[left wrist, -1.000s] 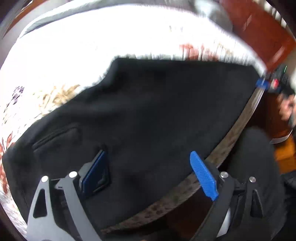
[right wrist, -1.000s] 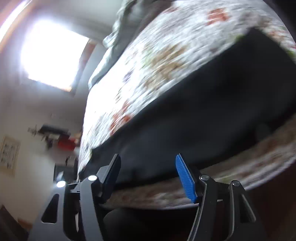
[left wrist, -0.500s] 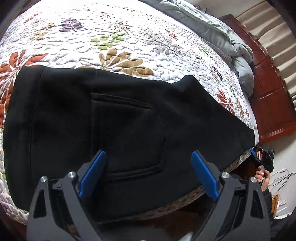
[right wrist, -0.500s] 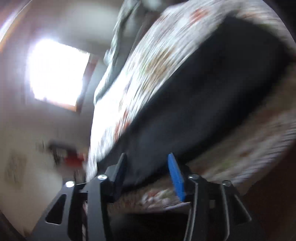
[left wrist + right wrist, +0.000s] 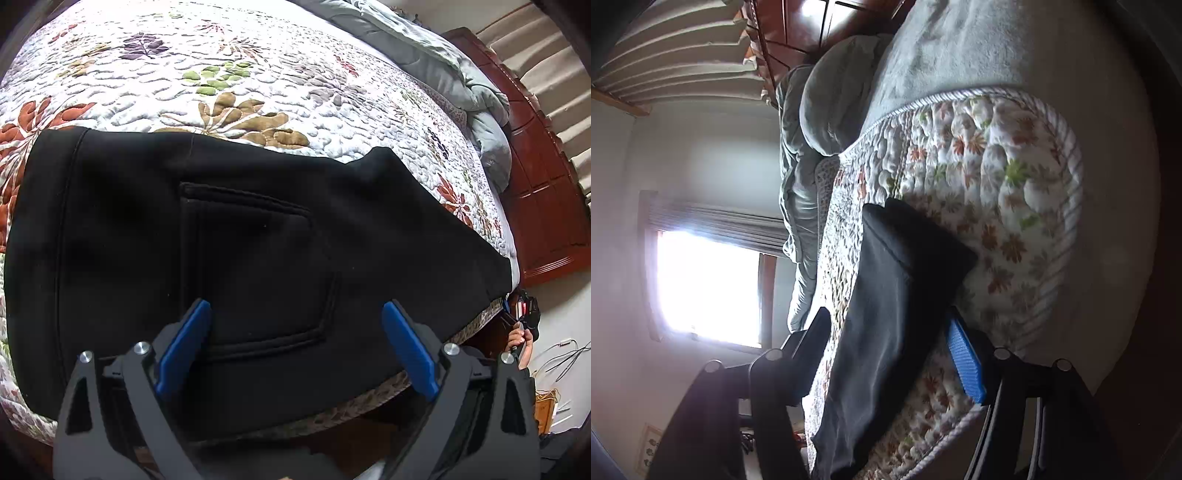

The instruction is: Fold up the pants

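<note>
On the quilted floral bedspread (image 5: 258,74), the black pants (image 5: 258,240) are lying flat near the bed's edge, with the back pocket (image 5: 255,273) facing up and the leg part reaching toward the wooden headboard (image 5: 546,192). The left gripper (image 5: 295,343) is hovering above the pocket area; its blue pads (image 5: 184,347) are standing wide apart and are gripping nothing. In the right wrist view, the right gripper (image 5: 886,354) is pointing along the leg end of the pants. Its jaws have just been opening, the cloth is lying between them, and the pads are not pressing it. A grey blanket (image 5: 820,110) is bunched by the headboard.
</note>
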Available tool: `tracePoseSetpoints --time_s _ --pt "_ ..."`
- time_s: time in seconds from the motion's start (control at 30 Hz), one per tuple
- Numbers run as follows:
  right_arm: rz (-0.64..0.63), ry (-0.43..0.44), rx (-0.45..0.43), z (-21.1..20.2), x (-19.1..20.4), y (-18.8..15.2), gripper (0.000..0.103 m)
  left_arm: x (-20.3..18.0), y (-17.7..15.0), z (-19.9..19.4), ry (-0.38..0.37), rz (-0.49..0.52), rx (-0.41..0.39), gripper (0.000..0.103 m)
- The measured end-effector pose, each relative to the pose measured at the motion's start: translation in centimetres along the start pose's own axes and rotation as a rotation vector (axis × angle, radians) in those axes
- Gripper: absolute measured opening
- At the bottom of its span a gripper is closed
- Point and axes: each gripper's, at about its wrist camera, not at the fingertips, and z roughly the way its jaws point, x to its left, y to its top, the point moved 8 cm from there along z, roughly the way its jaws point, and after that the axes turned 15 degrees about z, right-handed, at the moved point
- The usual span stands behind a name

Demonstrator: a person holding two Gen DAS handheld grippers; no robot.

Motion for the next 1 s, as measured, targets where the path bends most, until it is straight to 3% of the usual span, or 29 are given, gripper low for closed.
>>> tracePoseSetpoints --time_s 0.1,0.2,0.4,0.43,0.47,0.53,0.67,0.87,1.0 --pt "0.002 0.012 0.002 0.1 0.4 0.3 0.064 0.0 -0.1 -0.1 0.0 0.0 -0.001 0.094" --pt "-0.061 0.077 0.056 0.8 1.8 -0.6 0.054 0.0 -0.1 -0.1 0.002 -0.001 -0.002 0.094" --pt "-0.083 0.022 0.061 2.7 1.0 -1.1 0.048 -0.1 0.0 0.0 0.017 0.002 0.004 0.094" --pt "-0.085 0.017 0.057 2.6 1.2 -1.1 0.04 -0.2 -0.1 -0.1 0.02 0.005 0.004 0.094" --pt "-0.084 0.014 0.054 2.7 1.5 -1.1 0.026 -0.2 -0.1 -0.1 0.024 0.006 0.001 0.094" --pt "-0.1 0.007 0.046 2.6 2.9 -1.2 0.011 -0.2 0.0 -0.4 0.033 0.005 -0.014 0.094" --pt "-0.221 -0.021 0.025 2.3 7.6 -2.7 0.01 -0.1 0.0 -1.9 0.096 -0.005 -0.084 0.094" --pt "-0.445 -0.036 -0.017 1.0 15.4 -7.0 0.01 -1.1 -0.4 -4.7 0.039 -0.054 -0.239 0.094" --pt "-0.625 -0.089 -0.06 0.5 19.4 -11.0 0.01 -0.8 -0.8 -5.4 0.045 -0.09 -0.274 0.094"
